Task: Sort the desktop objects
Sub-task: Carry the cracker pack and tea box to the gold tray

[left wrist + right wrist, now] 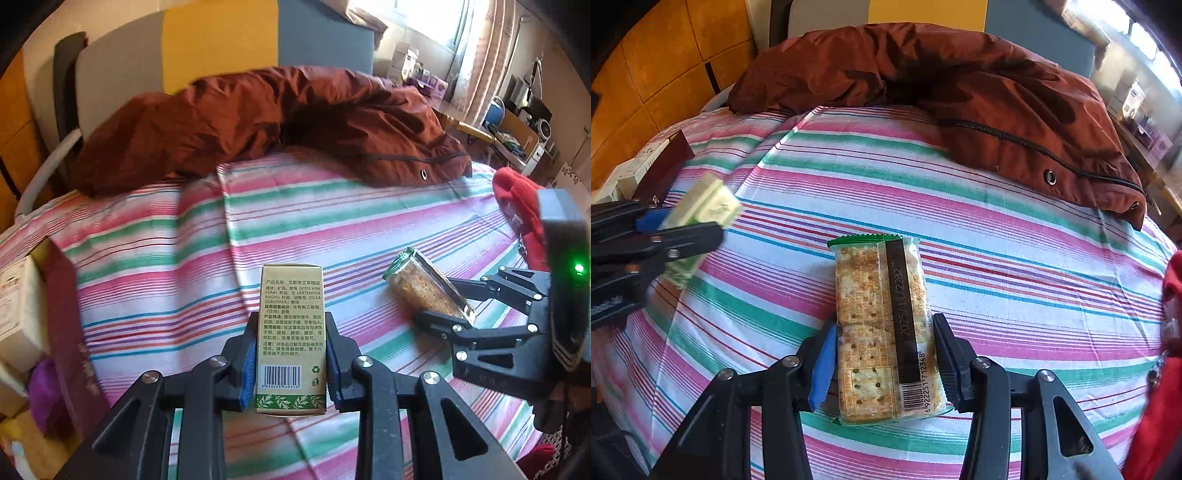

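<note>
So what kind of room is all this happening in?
Probably a lived-in bedroom: a striped sheet covers the surface, a rust-brown jacket lies across it, and a curtained window lights cluttered shelves.

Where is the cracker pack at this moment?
The cracker pack sits between the right gripper's pads over the striped cloth; in the left wrist view it is right of the box.

We see a matt paper box [290, 332], a glossy clear plastic cracker packet [886, 332], striped cotton cloth [997, 258], and a slightly shiny rust jacket [960, 92].
</note>
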The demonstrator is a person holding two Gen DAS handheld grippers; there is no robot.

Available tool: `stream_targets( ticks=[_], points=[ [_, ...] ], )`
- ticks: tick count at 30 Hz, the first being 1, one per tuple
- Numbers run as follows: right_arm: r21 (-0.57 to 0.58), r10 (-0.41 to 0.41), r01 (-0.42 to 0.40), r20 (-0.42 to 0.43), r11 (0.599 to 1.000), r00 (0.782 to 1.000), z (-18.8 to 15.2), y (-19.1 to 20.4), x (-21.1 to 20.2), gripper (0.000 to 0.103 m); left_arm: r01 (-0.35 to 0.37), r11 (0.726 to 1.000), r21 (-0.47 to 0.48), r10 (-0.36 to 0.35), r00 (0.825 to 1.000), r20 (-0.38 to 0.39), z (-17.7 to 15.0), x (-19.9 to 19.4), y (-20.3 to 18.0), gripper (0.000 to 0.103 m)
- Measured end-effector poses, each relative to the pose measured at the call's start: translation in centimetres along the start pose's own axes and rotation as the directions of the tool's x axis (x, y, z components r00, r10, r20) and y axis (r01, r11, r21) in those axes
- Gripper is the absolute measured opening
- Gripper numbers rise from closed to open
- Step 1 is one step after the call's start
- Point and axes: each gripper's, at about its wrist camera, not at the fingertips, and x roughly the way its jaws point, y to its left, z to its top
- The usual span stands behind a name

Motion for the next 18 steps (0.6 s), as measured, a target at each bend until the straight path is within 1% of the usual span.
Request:
stream_targets(
  ticks=[2,8,11,18],
  points=[
    [0.002,-0.002,0.002,-0.002,1.0,1.0,0.6,0.8,0.7,0.049,-0.002,1.0,-0.013,0.003,1.0,0.015,-0.3,-1.0,0.6,0.03],
    [-0.001,0.005,-0.005,-0.013,1.0,1.0,1.4,1.3,1.0,0.049,-0.02,1.0,-0.021,0.021,0.998,0.063,-1.2,-3.8,1.8,0.03],
    [-0.003,0.016,-0.016,-0.017,1.0,1.0,0.9,1.9,0.5,0.049,-0.023,0.999,-0.033,0.026,0.996,0.083,-1.7,-4.9,2.5,0.03],
    [-0.019,0.046,-0.047,-0.026,0.999,0.999,1.2,4.7,0.6,0.049,-0.031,0.998,-0.053,0.037,0.993,0.112,-3.1,-7.0,4.0,0.03]
  ],
)
